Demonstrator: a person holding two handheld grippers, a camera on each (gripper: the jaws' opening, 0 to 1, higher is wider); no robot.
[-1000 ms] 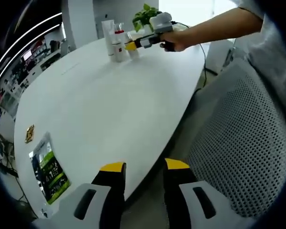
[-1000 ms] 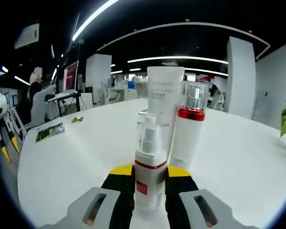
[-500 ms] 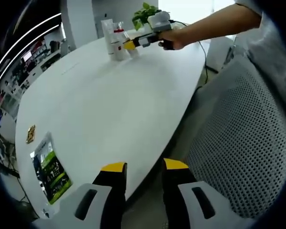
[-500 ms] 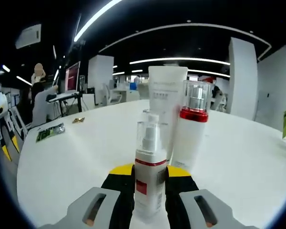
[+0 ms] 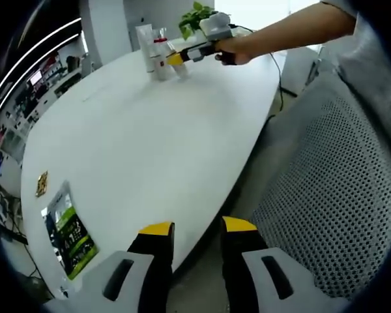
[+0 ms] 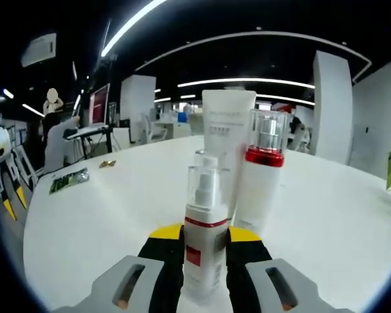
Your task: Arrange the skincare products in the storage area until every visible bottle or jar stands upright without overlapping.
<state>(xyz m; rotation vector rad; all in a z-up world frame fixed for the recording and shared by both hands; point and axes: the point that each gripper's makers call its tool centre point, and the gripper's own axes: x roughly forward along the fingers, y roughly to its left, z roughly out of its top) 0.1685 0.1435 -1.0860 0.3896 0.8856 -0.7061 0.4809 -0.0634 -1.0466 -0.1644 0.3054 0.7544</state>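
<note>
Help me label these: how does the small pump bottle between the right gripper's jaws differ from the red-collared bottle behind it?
The small pump bottle is shorter and slimmer; the red-collared bottle stands taller and wider. The pump bottle sits between the right gripper jaws; the red-collared one stands free on the white table. Both are white, upright, with clear caps and red bands.

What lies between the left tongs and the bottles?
In the left gripper view, bare white table separates the left tongs from the bottles; the leaflet lies off to one side.
</note>
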